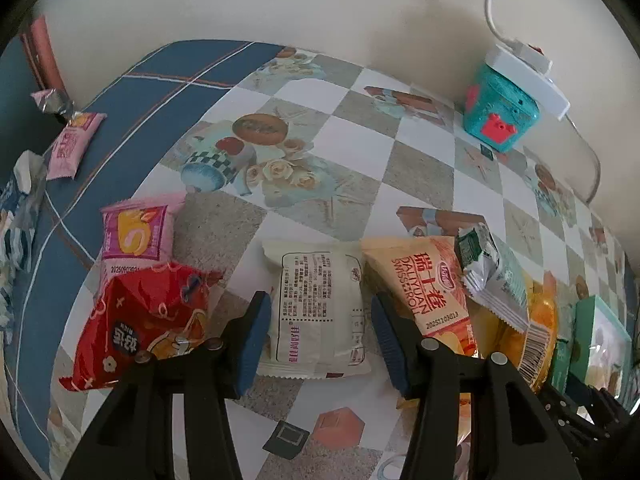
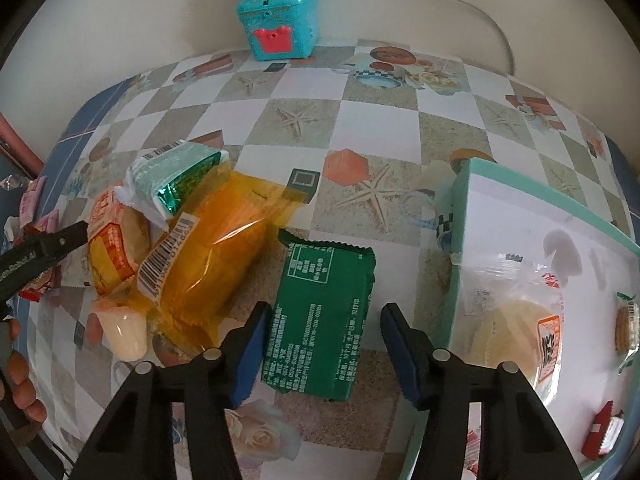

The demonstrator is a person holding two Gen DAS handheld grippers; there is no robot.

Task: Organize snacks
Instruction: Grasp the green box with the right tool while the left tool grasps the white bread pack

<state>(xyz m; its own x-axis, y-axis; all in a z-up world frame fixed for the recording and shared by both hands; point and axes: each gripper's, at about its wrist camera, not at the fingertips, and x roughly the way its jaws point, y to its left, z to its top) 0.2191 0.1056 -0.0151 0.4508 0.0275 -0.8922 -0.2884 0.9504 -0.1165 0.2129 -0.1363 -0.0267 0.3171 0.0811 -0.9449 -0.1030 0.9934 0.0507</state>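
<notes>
In the left wrist view, our left gripper (image 1: pixel 318 334) points steeply down at the table (image 1: pixel 360 128). A white packet (image 1: pixel 320 312) lies flat between its fingers, in the lower middle of the frame. The left blue pad (image 1: pixel 254 344) touches the packet's edge; at the right pad we cannot tell if there is contact, so we cannot say if the packet is gripped. A red bag (image 1: pixel 148 320) lies at lower left, an orange roll packet (image 1: pixel 424 284) just to the right.

In the right wrist view, our right gripper (image 2: pixel 324 344) also points steeply down. A green packet (image 2: pixel 320 316) lies flat between its fingers, low in the middle. The jaws stand open: the left pad is at the packet's edge, the right pad stays clear of it. A box (image 2: pixel 460 280) with some snacks inside is at the right. A yellow bag (image 2: pixel 224 248) lies left of the green packet. At the left edge we see the other gripper and fingers (image 2: pixel 20 372) of a hand.
</notes>
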